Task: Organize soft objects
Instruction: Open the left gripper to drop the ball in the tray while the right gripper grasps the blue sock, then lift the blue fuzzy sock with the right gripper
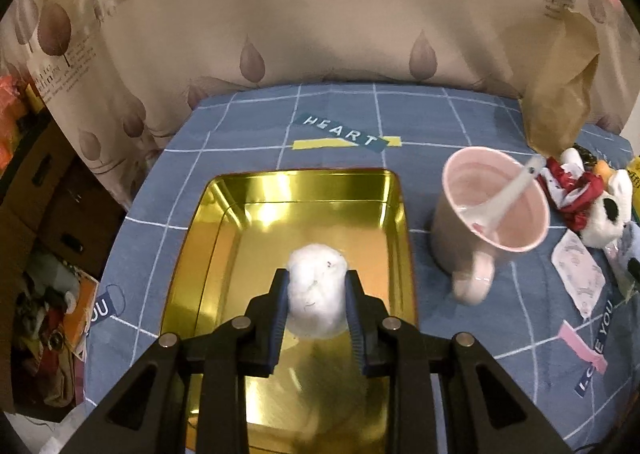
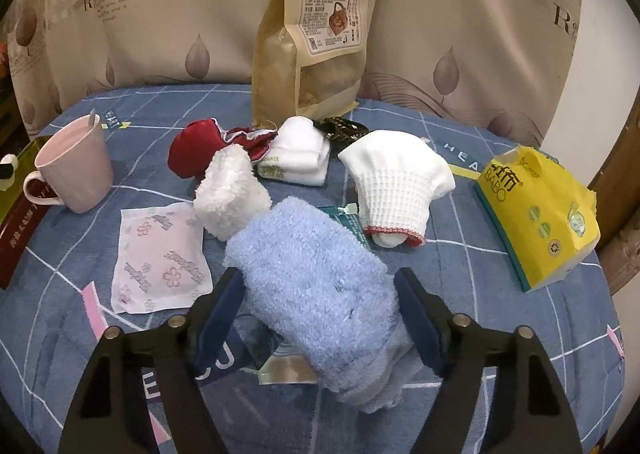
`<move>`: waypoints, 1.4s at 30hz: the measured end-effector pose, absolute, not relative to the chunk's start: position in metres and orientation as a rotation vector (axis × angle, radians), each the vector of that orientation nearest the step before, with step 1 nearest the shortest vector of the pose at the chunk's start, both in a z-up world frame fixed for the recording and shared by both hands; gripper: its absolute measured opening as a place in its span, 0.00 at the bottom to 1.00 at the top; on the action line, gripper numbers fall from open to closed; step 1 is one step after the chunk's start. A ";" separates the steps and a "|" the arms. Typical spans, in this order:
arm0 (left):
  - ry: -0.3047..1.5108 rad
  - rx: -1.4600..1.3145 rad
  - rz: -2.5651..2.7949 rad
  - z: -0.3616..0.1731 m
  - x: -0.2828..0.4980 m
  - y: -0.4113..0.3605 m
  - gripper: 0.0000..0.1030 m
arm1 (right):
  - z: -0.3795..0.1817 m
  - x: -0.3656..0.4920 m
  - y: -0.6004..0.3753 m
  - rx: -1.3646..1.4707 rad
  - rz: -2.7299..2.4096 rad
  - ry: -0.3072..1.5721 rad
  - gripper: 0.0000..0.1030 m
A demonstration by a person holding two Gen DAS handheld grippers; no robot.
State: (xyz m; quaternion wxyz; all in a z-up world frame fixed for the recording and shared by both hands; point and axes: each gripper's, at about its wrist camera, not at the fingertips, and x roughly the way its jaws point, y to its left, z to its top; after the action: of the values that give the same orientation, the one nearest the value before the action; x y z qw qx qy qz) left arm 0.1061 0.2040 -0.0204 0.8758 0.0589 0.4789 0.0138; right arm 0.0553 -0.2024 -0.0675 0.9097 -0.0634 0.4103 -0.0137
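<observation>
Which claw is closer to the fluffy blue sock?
The right claw. Its two fingers sit on either side of the fluffy blue sock. The left claw is away over the gold tray, holding a white cotton ball.

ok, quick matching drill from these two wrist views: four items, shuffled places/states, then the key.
Items:
1. white cotton ball
2. white spoon
3. blue fluffy sock
4. snack bag

Places/states:
A. standing upright by the curtain
B. between the open right gripper fingers
C. clamped in the left gripper over the gold tray
D. inside the pink mug

Pairs: 1-C, 2-D, 3-B, 4-A
</observation>
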 end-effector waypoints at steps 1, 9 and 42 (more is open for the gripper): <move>1.008 0.123 0.028 -0.022 0.108 0.205 0.26 | -0.068 0.055 -0.202 -0.137 -0.032 0.844 0.64; 1.053 0.110 0.051 -0.043 0.117 0.214 0.27 | -0.065 0.054 -0.208 -0.095 -0.044 0.829 0.39; 1.032 0.107 0.115 -0.041 0.109 0.220 0.54 | -0.032 0.040 -0.203 -0.054 -0.050 0.768 0.10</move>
State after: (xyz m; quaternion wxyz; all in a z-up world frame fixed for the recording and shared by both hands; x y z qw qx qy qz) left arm 0.1092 0.2203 -0.0406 0.8669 0.0510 0.4928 0.0551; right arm 0.0402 -0.2026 -0.0318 0.9266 -0.0262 0.3744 -0.0246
